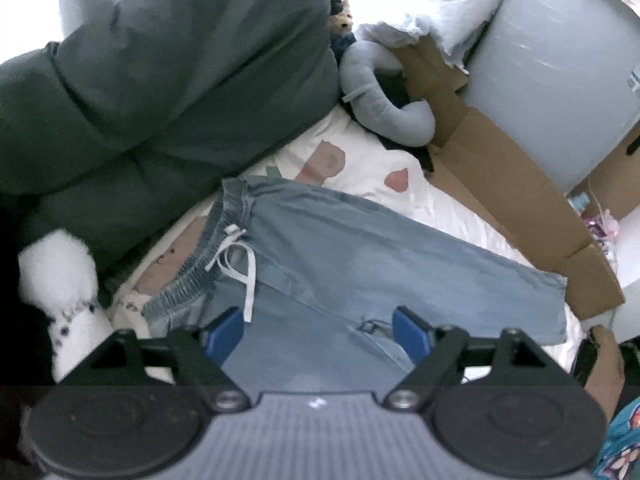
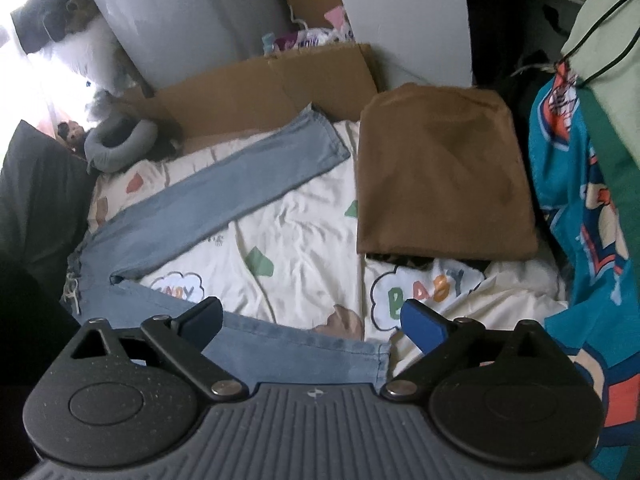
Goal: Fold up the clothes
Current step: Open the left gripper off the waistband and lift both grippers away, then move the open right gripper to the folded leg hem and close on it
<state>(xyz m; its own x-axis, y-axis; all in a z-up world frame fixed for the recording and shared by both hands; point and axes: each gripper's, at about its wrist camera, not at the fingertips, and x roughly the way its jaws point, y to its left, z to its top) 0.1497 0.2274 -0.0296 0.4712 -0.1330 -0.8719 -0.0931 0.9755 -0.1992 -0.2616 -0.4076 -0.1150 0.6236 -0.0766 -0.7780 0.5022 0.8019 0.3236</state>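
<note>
**Spreading the jeans flat before the first fold**

Lying across the printed bedsheet [image 2: 304,224], the light blue jeans [image 1: 360,248] were laid out with their legs splayed in a V, one leg running up toward the cardboard [image 2: 280,80] at the far side and the other stretching along the near edge. That open layout looked like preparation: a flat, spread garment is easier to bring leg over leg.

The left gripper [image 1: 318,336] hovered low over the hip area just below the waistband [image 1: 200,256], its blue pads wide apart and holding nothing. Its place suited pinning or pinching the top end of the trousers. The right gripper [image 2: 310,320] was likewise spread wide and empty, poised above the near leg close to its hem [image 2: 382,364], probably so that each end of the garment had a tool ready.

The denim looked soft and thin, faded, with a gathered elastic waist and a white drawstring [image 1: 236,264] tied in a loose bow. The sheet beneath was cream cotton, rumpled, with pastel shapes and cloud lettering. A brown folded cloth [image 2: 440,176], smooth and squarish, sat on the sheet beyond the jeans, well apart from them. A dark padded cushion [image 1: 160,92] bulged beside the waistband, and a grey neck pillow [image 1: 380,96] curled near the cardboard.
</note>
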